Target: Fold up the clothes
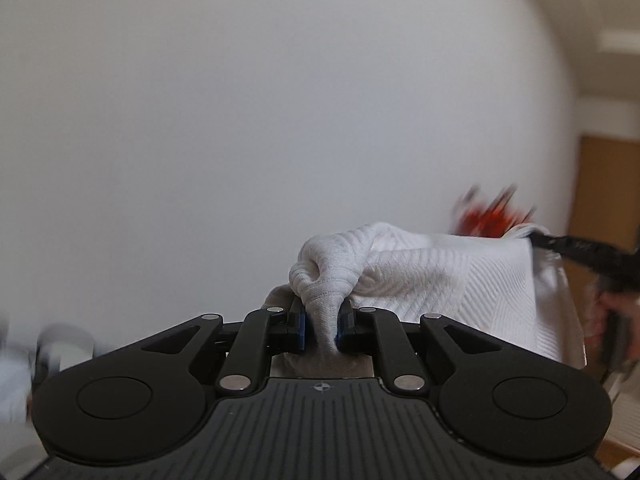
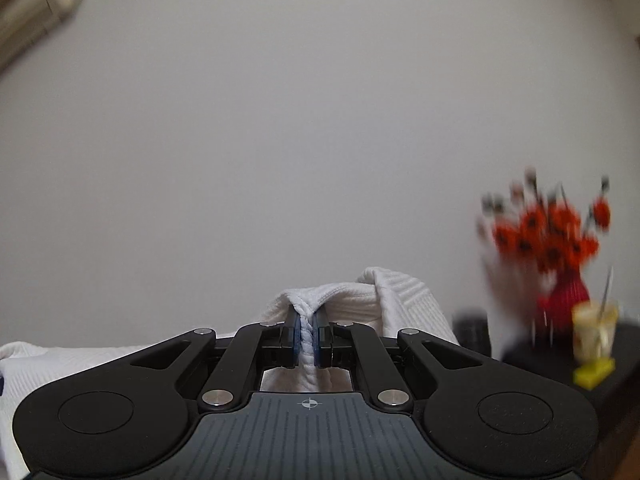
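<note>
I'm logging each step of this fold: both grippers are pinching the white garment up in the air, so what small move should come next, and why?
Probably draw the two grippers apart. The left gripper and right gripper each clamp a bunched corner of the white textured garment, which hangs wrinkled between them against the wall, so tension would flatten it before laying down.

Left hand-held gripper: matte black linkage arms, silver pivot screws, blue finger pads, ribbed grey base, crosshair mark; right hand-held gripper identical.
</note>
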Demonstrator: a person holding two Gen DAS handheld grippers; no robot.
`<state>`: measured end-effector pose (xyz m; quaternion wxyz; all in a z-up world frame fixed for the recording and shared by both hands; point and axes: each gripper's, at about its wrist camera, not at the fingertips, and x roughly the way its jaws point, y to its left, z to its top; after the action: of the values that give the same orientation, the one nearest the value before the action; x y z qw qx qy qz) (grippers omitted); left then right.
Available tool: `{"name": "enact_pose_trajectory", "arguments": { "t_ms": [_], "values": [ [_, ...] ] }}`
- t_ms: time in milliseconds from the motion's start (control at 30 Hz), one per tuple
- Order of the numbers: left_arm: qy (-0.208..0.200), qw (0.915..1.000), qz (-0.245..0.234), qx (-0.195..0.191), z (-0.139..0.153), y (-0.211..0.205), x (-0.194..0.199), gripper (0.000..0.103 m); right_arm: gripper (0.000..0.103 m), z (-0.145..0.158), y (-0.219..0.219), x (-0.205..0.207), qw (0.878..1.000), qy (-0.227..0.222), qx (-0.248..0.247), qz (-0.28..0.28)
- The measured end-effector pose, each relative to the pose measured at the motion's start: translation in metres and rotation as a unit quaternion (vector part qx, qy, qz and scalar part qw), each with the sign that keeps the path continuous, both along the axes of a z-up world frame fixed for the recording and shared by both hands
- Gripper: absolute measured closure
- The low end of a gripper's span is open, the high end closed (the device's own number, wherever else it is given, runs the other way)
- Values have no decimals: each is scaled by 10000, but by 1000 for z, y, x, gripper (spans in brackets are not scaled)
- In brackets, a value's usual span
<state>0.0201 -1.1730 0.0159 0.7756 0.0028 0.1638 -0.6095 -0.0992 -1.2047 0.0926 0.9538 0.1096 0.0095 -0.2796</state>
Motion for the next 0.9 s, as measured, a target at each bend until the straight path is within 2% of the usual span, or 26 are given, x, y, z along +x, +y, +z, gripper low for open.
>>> {"name": "enact_pose_trajectory", "arguments": {
  "t_ms": [100,200,233,267,300,367,400,433,467,533,600,667,767,900],
  "values": [
    [236,9955,170,898,-62,-32,11,86,98,-65,-18,39,9938,966,542,2],
    [300,9883,250,1477,-102,-44,1,79,98,-132,-22,80,9768,1776,1177,201],
    [352,9873,272,1528,-105,-42,-3,71,97,-148,-20,84,9717,1927,1336,280],
    [404,9862,293,1578,-108,-40,-6,58,97,-162,-14,88,9677,2082,1378,337],
    [454,9858,294,1592,-109,-38,-10,51,95,-175,-8,92,9636,2239,1408,391],
    [463,9864,264,1558,-104,-27,-17,35,85,-183,-4,90,9600,2367,1421,472],
    [436,9858,272,1597,-97,-16,-18,32,76,-186,-2,89,9582,2426,1427,512],
    [431,9850,274,1646,-91,-7,-20,27,71,-189,0,88,9564,2486,1432,552],
    [457,9839,269,1705,-87,-1,-24,27,69,-193,1,87,9545,2545,1437,591],
    [619,9817,172,1793,-87,9,-29,27,54,-200,5,85,9506,2664,1447,670],
    [852,9789,-31,1856,-96,20,-36,27,49,-195,-3,71,9506,2649,1457,707],
    [1025,9745,-251,1981,-105,23,-46,27,44,-192,10,54,9499,2659,1478,718],
    [886,9677,-332,2335,-129,8,-65,26,37,-197,24,29,9442,2753,1637,766],
    [500,9607,-298,2714,-160,-18,-92,26,30,-218,29,22,9314,3043,1853,740]
  ]
}}
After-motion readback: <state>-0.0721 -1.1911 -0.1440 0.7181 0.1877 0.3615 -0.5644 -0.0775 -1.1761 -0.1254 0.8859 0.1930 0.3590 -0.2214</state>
